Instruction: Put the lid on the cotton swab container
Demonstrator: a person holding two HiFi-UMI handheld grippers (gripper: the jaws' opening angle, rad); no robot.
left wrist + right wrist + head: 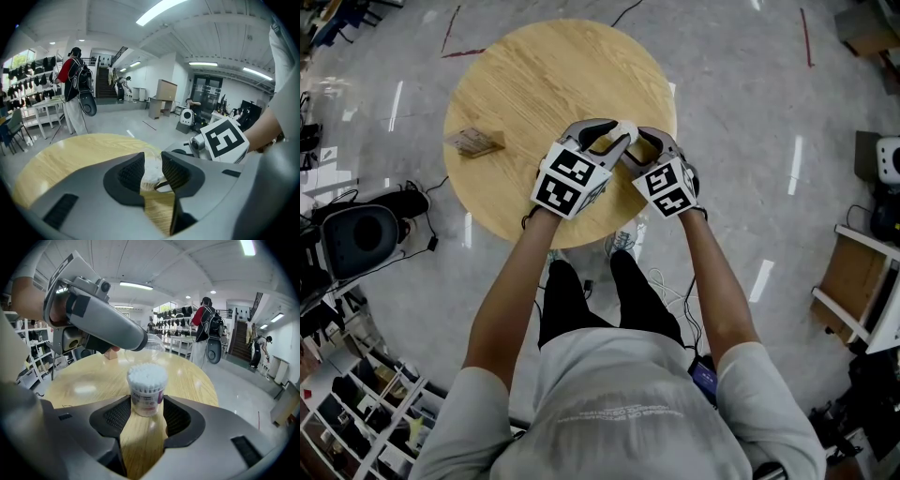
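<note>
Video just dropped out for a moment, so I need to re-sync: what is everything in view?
table: one, light wood, round, mid-floor.
container: one, white swabs, purple label, upright on table, uncovered.
lid: one, clear, off the container, at left gripper's tips.
block: one, tan, table's left side.
bystanders: two, one in red, far off.
left gripper: one, grey, shut on lid.
right gripper: one, grey, shut on container.
arms: two, bare, reaching over table's near edge.
</note>
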